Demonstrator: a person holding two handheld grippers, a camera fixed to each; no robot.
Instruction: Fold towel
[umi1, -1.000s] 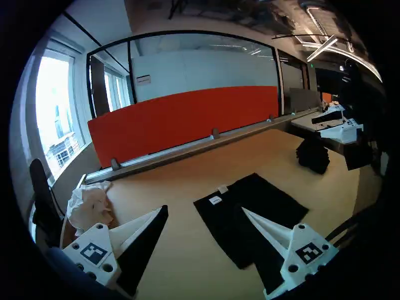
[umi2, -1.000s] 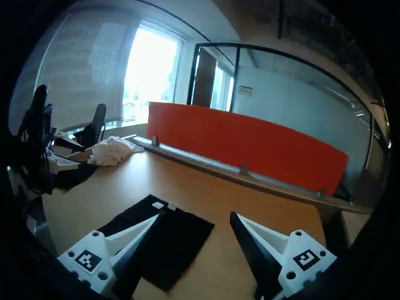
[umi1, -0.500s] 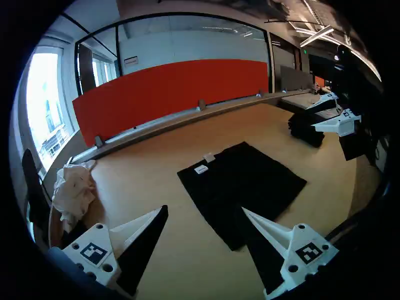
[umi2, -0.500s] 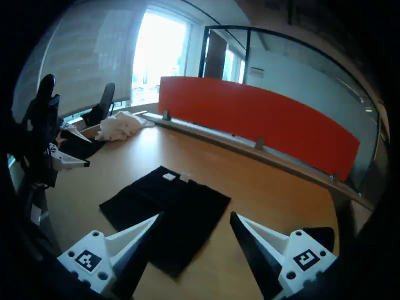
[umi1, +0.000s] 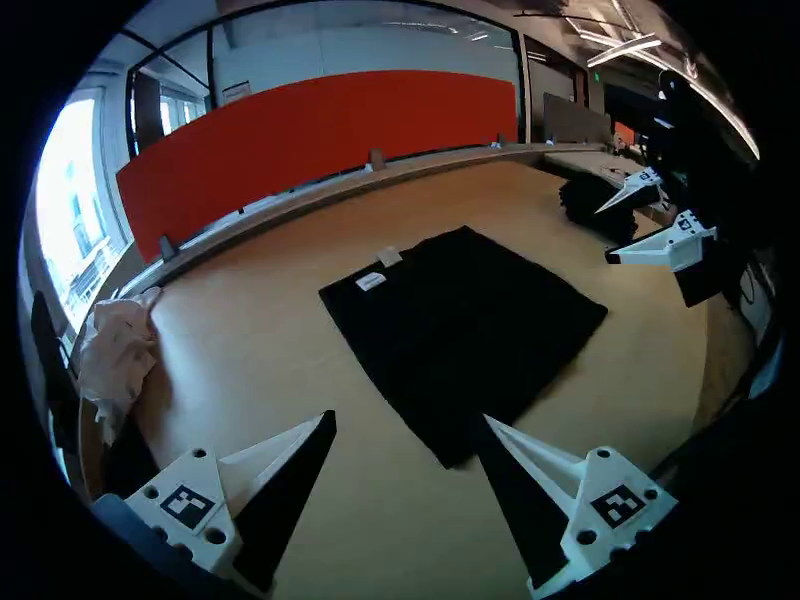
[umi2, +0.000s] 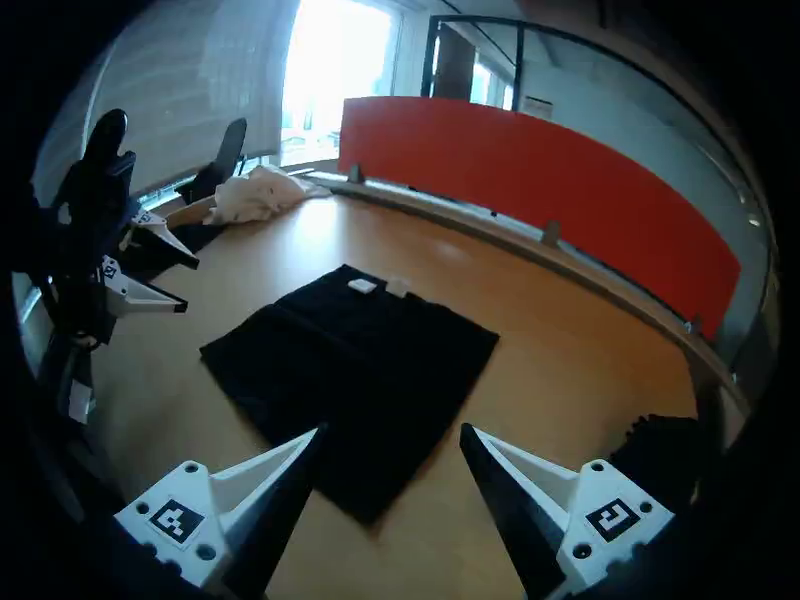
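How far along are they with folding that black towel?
Barely begun, it seems. The black towel lies spread flat on the table, its tags showing at the far edge. Nothing is in hand: the left gripper and right gripper are both open, hovering by its near edge. Gripping an edge and the folding look left to do.
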